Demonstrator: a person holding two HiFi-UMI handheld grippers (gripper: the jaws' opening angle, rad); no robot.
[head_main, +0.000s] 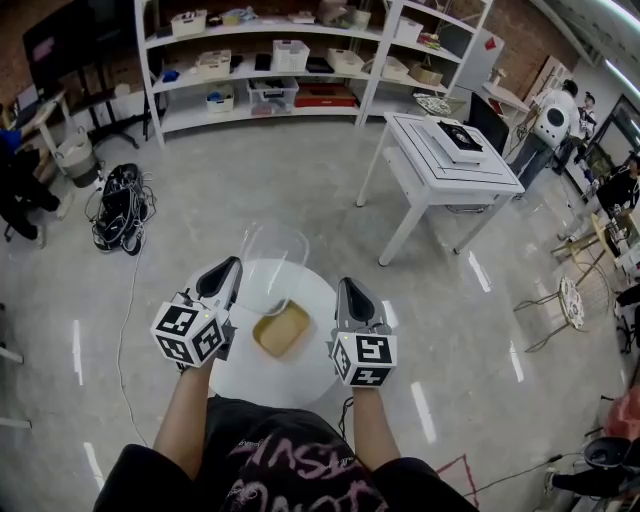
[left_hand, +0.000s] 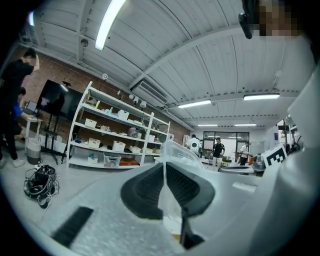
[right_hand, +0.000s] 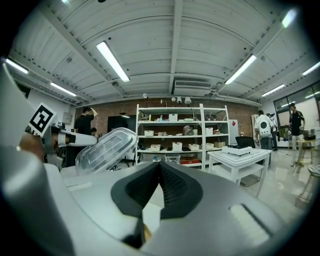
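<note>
Left gripper: black ribbed pads pressed together on the thin edge of a clear plastic lid; in the left gripper view the glossy sheet runs straight up through the closed pads. The lid is a rounded rectangle with a raised rim and stepped centre panel, transparent enough for the floor to show through it. It is held tilted, above the far part of a round white table, and also shows in the right gripper view. Right gripper: pads fully together at the tips with nothing seen between them. It hangs over the right side of the table, just beside but apart from a tan square container. That container is shallow, with rounded corners and a matte surface. It sits on the table top between the two grippers, nearer than the lid and uncovered. Table surface is smooth, matte white. Surroundings: polished grey concrete floor with light streaks, a white rectangular table with angled legs at far right, white metal shelving holding bins along the far wall, and a tangle of black cables at far left.
</note>
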